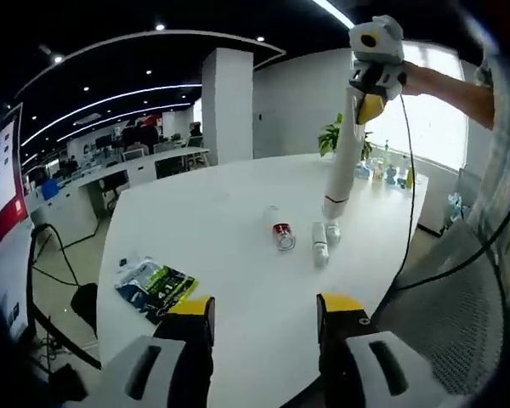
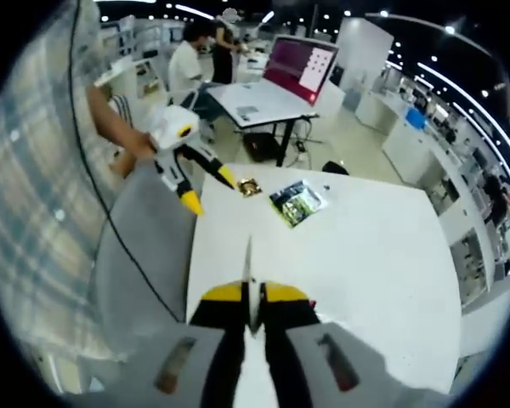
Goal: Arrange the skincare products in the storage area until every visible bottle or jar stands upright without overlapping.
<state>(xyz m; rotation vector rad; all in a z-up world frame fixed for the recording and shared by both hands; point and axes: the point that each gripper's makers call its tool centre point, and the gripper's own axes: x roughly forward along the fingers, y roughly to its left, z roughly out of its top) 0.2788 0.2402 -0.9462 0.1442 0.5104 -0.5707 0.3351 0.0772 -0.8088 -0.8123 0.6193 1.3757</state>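
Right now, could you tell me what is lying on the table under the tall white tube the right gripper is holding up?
Below the tall white tube, held by the right gripper, two small white bottles lie on the white table, a red-capped bottle beside them. The tube's foot hides the tabletop behind it.

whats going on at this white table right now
A person works with two handheld grippers. The right gripper is shut on a tall white tube, holding it upright above the white table. The left gripper hangs open near the table's edge, holding nothing. A red-capped white bottle and two small white bottles lie on their sides. A green and black packet lies nearer the edge.
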